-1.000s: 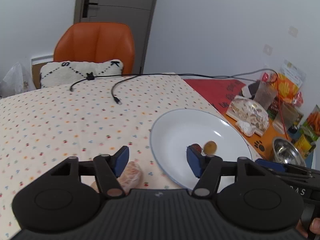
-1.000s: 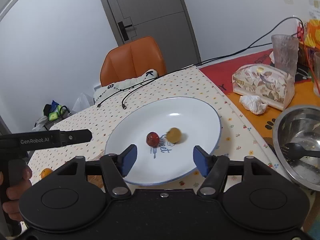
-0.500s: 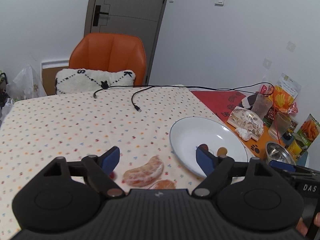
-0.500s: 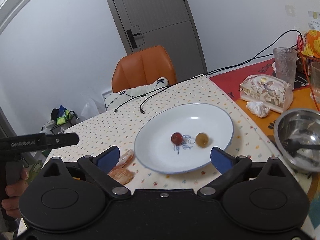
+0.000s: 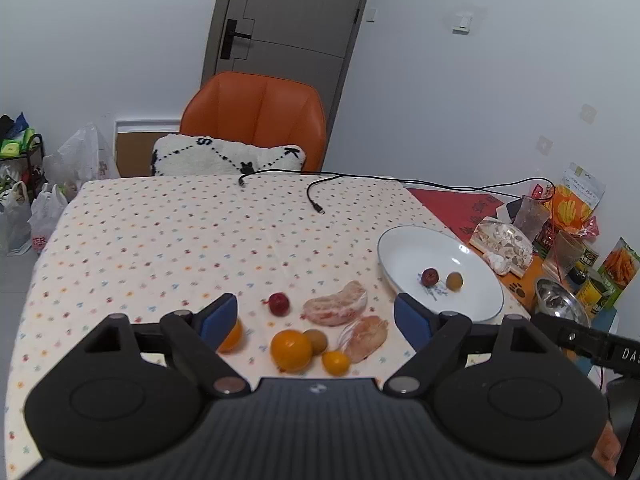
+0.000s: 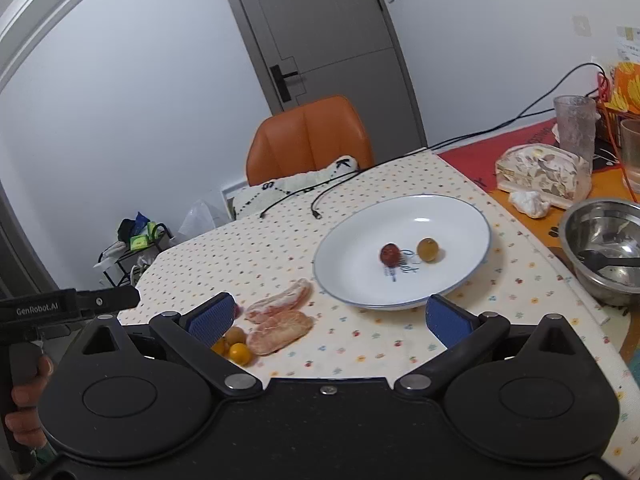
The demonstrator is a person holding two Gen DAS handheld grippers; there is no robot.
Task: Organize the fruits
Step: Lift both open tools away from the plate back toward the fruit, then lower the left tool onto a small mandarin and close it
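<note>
The left gripper hung above the table with its jaws spread wide and empty; its left blue pad covered half of an orange fruit. The right gripper was likewise wide apart and held nothing, and its left pad hid most of the small fruits behind it, so only a yellow one and a brownish one showed clearly. On the dotted tablecloth lay a big orange, a kiwi-like brown fruit touching it, a small red fruit, and two peeled pomelo segments. The upper segment lay curved, its long axis running toward the white plate; the lower segment lay just beside it, roughly parallel. In the plate sat a red fruit and a tan fruit, slightly apart. The steel bowl was cut off at the frame's right edge.
</note>
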